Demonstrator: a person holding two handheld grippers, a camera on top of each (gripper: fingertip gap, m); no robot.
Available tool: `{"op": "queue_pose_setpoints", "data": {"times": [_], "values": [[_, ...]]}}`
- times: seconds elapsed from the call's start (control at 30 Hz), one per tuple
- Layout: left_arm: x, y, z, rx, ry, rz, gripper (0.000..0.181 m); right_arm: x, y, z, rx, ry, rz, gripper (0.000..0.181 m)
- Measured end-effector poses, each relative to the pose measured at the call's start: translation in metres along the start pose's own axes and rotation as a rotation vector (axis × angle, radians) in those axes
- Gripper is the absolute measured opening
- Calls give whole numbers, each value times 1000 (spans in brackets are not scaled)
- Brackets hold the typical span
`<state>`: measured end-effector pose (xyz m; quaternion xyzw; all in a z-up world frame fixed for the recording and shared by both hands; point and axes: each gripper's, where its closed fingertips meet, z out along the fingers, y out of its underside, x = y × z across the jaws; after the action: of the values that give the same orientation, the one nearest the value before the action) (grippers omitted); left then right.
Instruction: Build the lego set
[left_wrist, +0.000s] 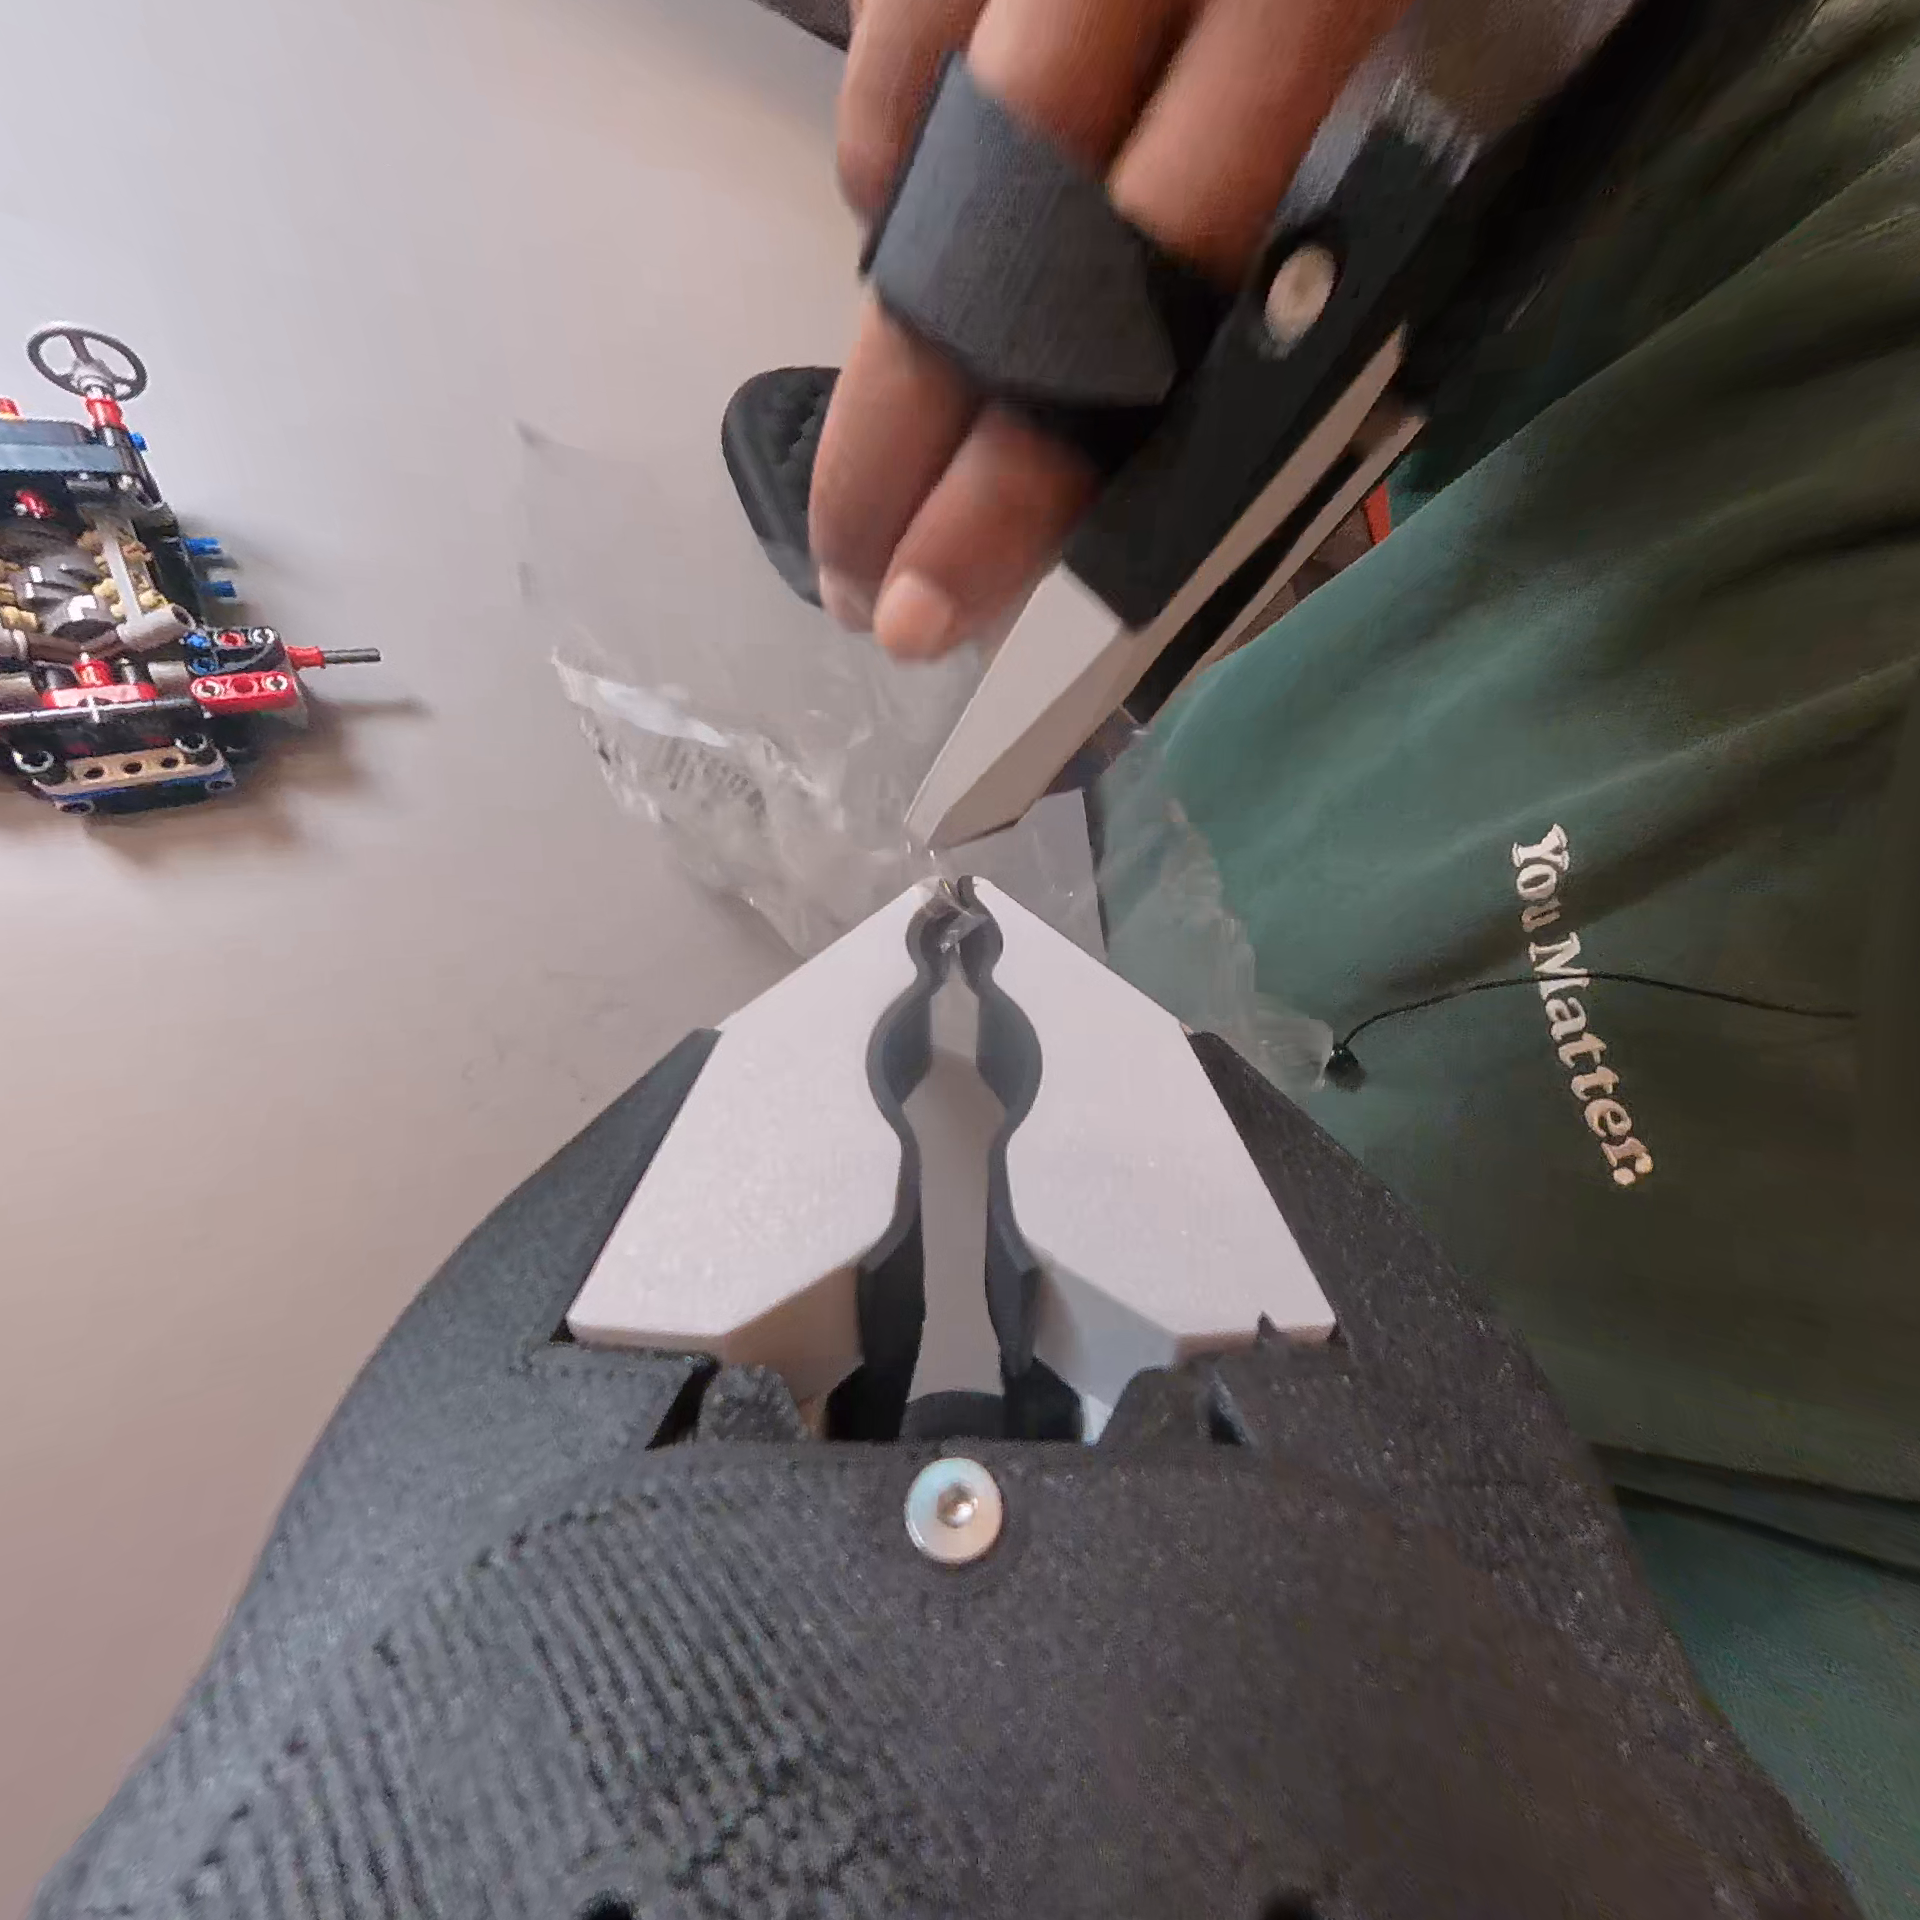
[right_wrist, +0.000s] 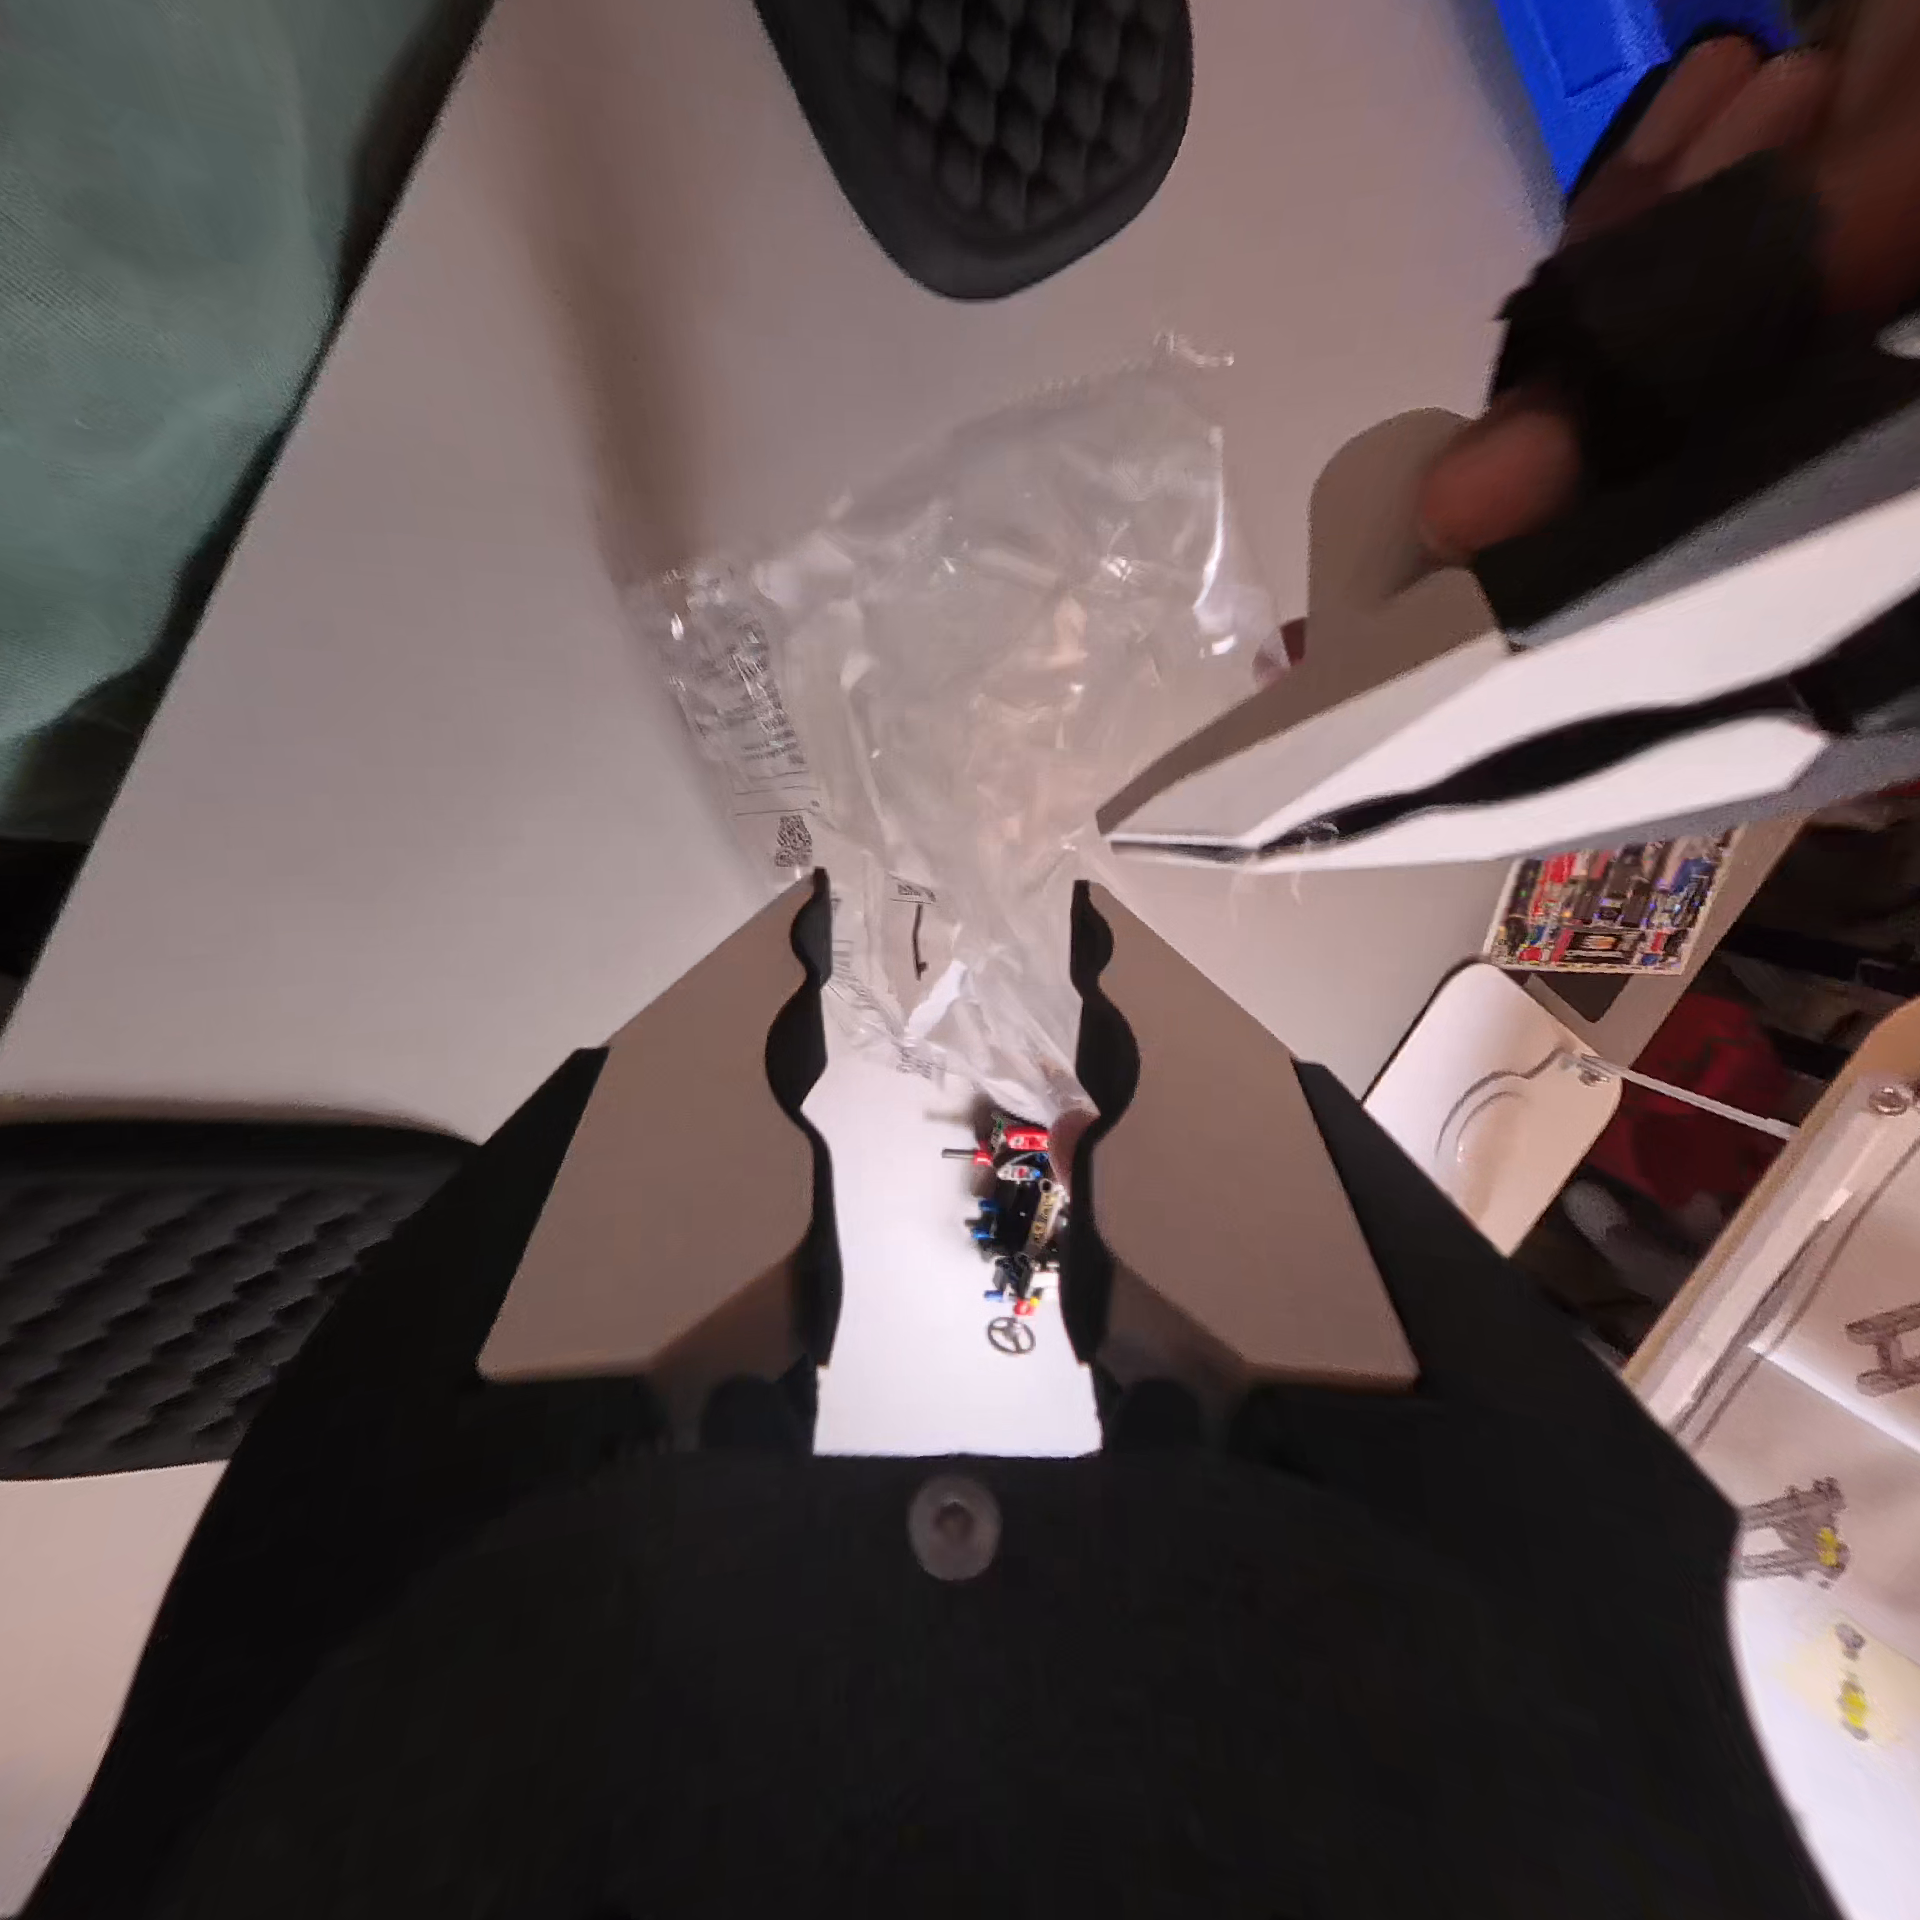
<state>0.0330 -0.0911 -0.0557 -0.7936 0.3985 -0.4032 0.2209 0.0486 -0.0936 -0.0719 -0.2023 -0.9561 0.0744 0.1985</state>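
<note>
A: What takes up most of the scene?

B: The table (left_wrist: 260, 1039), a smooth, pale, matte surface. Beside it a person wears a soft green sweatshirt (left_wrist: 1558, 831) with pale stitched lettering on it. A black pad (right_wrist: 987, 135) with a dimpled, scale-like texture lies at the table's far side in the right wrist view.

A: And the grippers?

B: The left gripper (left_wrist: 951, 899) has a coarse, ribbed black printed body and smooth pale wedge fingers with wavy dark inner pads. Its fingers are pressed together at the tips, pinching a corner of the plastic bag (left_wrist: 727, 727). The right gripper (right_wrist: 948, 904) is built the same way, and its fingers stand apart with nothing between them. In the left wrist view it comes in from the upper right, angled downward, tips near the left gripper's. A hand (left_wrist: 966, 312) grips it, one finger through a black loop.

A: The bag itself?

B: Clear, crinkled film, glossy with highlights, bearing small printed marks and a code patch. It hangs between the two grippers over the table.

A: Where is the lego?

B: The lego model (left_wrist: 114, 623), a dense block of black, red, blue and tan beams with a grey steering wheel (left_wrist: 85, 358) on top, sits on the table well apart from the bag. A printed instruction booklet (right_wrist: 1600, 904) lies at the table's right edge.
</note>
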Motion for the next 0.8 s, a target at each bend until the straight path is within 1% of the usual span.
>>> {"op": "queue_pose_setpoints", "data": {"times": [0.07, 0.17, 0.23, 0.3, 0.37, 0.47, 0.5, 0.53, 0.57, 0.67, 0.73, 0.8], "values": [[-1, -4, 1, 16, -5, -6, 0, -1, 5, 10, -43, 7, -30, 40], [-7, -6, 1, 40, -24, -22, 0, -8, 10, 21, -63, -44, -17, 31], [-11, -6, 0, 60, -27, -38, 0, -14, 11, 24, -55, -83, -5, 28], [-12, -6, -1, 87, -13, -48, 0, -9, 8, 19, -21, -60, 13, 28], [-13, -7, -5, 130, -10, -37, 0, 5, 0, 1, 78, -1, 78, 34], [-4, -11, -18, 264, 45, 30, 0, 20, -5, -40, 296, 99, 207, 44], [0, -11, -23, 317, 70, 65, 0, 19, -2, -51, 376, 118, 251, 48], [6, -9, -28, 366, 99, 98, 0, 18, 8, -57, 432, 137, 305, 51], [11, -5, -32, 404, 125, 127, 0, 16, 22, -58, 471, 156, 364, 54], [21, 10, -37, 475, 173, 202, 0, 11, 68, -37, 597, 206, 576, 60], [26, 16, -38, 516, 205, 232, 0, 4, 84, -16, 737, 176, 715, 65], [31, 18, -40, 560, 222, 256, 0, -7, 88, 16, 811, 112, 816, 76]]}}
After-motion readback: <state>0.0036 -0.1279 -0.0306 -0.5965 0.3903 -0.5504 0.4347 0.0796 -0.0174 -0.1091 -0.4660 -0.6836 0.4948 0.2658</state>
